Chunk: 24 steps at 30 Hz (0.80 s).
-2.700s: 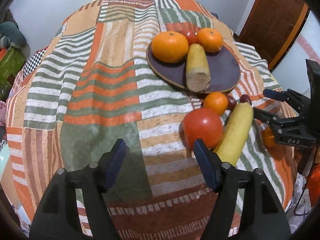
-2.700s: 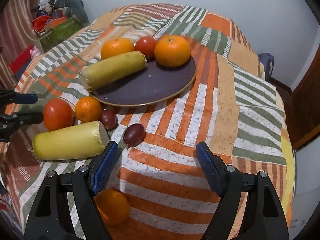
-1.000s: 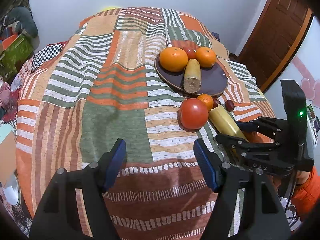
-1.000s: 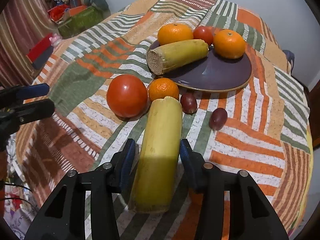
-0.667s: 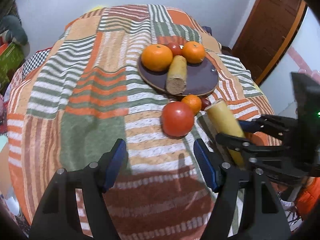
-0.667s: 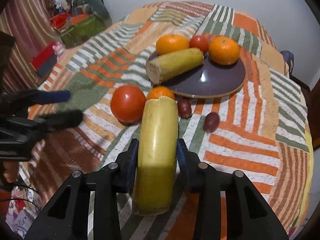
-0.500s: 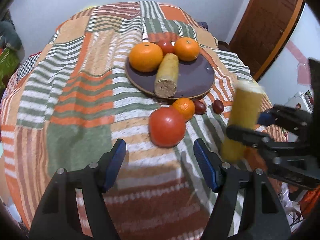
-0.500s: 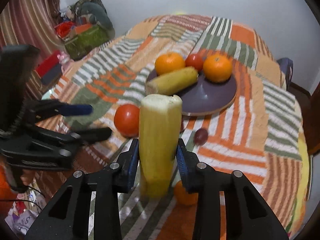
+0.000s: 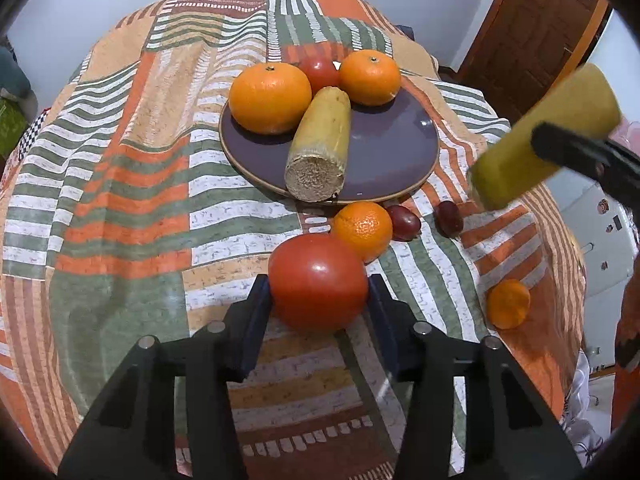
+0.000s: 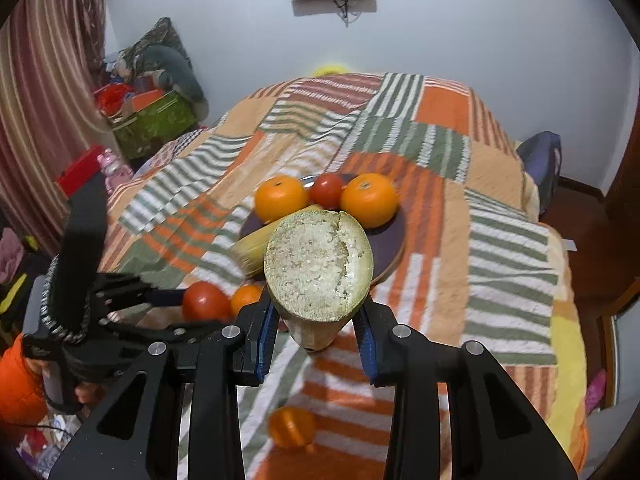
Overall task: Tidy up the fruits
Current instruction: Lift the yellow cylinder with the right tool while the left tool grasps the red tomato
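Here, on my left side, the left gripper [image 9: 320, 304] has its fingers [image 9: 256, 320] pressed against both flanks of the big red tomato [image 9: 318, 282], which sits on the striped patchwork cloth [image 9: 120, 200] covering the surface; whether the tomato is off the cloth I cannot tell. Just beyond it lies a small orange [image 9: 363, 229], touching the tomato, with two dark red plums [image 9: 404, 218] beside it near the rim of the purple plate [image 9: 400, 152]. On the plate I see a large orange [image 9: 270, 98], a small tomato [image 9: 320, 72], another orange [image 9: 370, 77] and a yellow cut stalk [image 9: 322, 140] lying with its cut end toward me. Further right, a lone orange [image 9: 508, 303] sits on the cloth near the edge. On my right side, the right gripper [image 10: 318, 326] is clamped on a second yellow stalk [image 10: 319, 266], held in the air above the cloth with its pale cut face toward the camera, in front of the plate; its blue-edged fingers [image 10: 266, 332] squeeze it from both sides.
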Each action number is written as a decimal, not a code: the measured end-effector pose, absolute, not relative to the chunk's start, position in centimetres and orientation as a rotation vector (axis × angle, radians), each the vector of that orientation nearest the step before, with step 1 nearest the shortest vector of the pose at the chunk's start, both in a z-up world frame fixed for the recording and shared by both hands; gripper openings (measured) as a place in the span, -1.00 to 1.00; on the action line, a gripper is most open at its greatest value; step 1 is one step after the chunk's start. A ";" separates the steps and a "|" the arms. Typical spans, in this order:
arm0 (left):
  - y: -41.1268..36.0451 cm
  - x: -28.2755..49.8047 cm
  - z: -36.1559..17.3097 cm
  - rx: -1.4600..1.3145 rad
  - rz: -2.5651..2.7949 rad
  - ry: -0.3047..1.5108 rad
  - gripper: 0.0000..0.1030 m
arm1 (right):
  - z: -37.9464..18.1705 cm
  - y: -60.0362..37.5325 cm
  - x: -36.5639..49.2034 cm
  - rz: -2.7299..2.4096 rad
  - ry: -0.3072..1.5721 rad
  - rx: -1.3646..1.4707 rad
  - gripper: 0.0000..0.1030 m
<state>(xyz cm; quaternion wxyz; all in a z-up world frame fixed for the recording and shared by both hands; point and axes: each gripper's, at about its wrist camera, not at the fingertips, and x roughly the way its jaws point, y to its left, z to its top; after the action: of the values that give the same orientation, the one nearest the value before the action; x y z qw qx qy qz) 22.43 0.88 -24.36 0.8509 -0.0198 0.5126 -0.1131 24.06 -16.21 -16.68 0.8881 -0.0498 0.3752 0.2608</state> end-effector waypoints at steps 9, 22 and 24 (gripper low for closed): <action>2.8 22.2 -22.9 -0.063 -0.196 1.052 -0.08 | -16.8 -15.8 26.5 0.522 0.788 -0.175 -0.38; 4.4 28.1 -21.0 -0.084 -0.147 0.989 -0.08 | -18.7 -12.5 29.8 0.587 0.850 -0.287 -0.38; 4.1 29.2 -21.3 -0.085 -0.151 0.997 -0.08 | -19.1 -12.0 30.3 0.584 0.851 -0.294 -0.38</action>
<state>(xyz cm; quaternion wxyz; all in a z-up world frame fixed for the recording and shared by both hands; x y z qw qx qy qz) 29.24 4.12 -21.34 0.8746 -0.0409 0.4776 -0.0724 30.33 -11.95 -19.11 0.8595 -0.1399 0.4053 0.2782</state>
